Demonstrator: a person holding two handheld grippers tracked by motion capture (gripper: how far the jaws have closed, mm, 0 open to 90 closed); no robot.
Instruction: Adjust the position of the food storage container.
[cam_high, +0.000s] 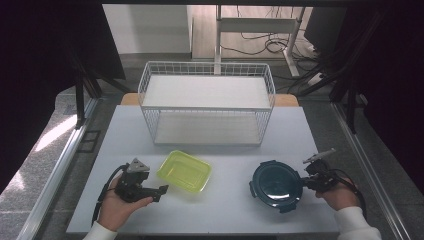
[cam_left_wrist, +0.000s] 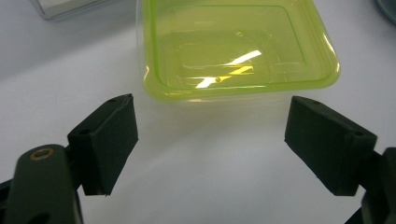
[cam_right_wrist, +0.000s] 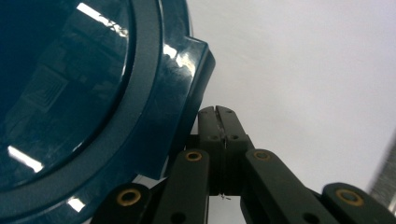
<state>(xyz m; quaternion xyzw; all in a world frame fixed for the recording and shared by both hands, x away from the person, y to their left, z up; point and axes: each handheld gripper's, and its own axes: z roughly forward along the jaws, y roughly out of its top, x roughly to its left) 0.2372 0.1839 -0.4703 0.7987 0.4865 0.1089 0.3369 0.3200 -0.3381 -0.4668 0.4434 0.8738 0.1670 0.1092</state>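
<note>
A translucent yellow-green tub (cam_high: 184, 171) lies empty on the white table, left of centre. My left gripper (cam_high: 160, 194) sits just to its left, held in a hand. Seen from the left gripper view, the tub (cam_left_wrist: 238, 46) is right ahead and my left gripper (cam_left_wrist: 210, 105) is open, its jaws wide apart short of the tub's near wall. A dark teal round lidded container (cam_high: 276, 185) rests at the right. My right gripper (cam_high: 303, 181) is at its right rim. In the right gripper view my right gripper (cam_right_wrist: 217, 114) is shut, pads pressed together beside a latch tab of the teal container (cam_right_wrist: 70, 93).
A white wire two-level rack (cam_high: 207, 107) stands at the back middle of the table (cam_high: 225, 215). Bare tabletop lies between the tub and the teal container. The table's front edge runs just above the person's sleeves.
</note>
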